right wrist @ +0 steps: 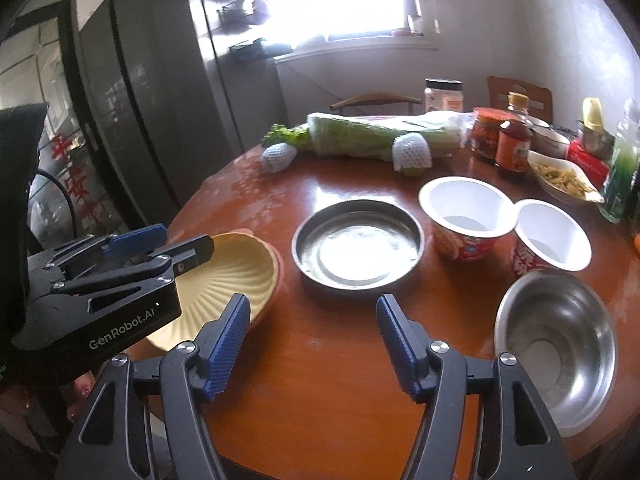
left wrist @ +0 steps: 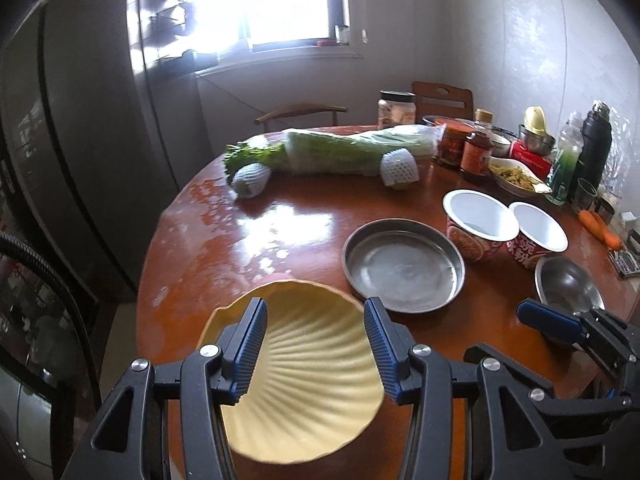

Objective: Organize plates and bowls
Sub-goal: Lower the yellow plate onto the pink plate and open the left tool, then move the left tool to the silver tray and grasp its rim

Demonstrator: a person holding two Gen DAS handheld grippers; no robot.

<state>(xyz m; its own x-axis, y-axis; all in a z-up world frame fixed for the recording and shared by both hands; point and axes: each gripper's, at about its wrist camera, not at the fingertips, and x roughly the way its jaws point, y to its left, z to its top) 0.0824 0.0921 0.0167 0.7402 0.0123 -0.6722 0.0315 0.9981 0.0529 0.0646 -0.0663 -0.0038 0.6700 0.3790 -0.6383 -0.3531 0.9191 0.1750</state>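
A round, glossy brown table [right wrist: 340, 380] fills the lower half of both views, with a dark fridge [right wrist: 132, 100] at the upper left and a bright window [left wrist: 272, 0] at top centre. The table's near edge curves along the bottom of the frame. Its left part is bare, while jars, bottles and a wrapped cabbage [left wrist: 352, 148] crowd the far and right rim.

The yellow shell-shaped plate [left wrist: 312, 364] sits low left of centre, tilted, its ribs fanning toward the upper left. The left gripper [left wrist: 316, 344] holds it by the rims, pads pressed on both sides.

The right gripper [right wrist: 314, 344] stands open over bare wood at bottom centre, nothing between its jaws. A steel pan [right wrist: 358, 244] lies mid-frame, two white cups [right wrist: 466, 204] to its right, and a steel bowl [right wrist: 556, 344] at lower right.
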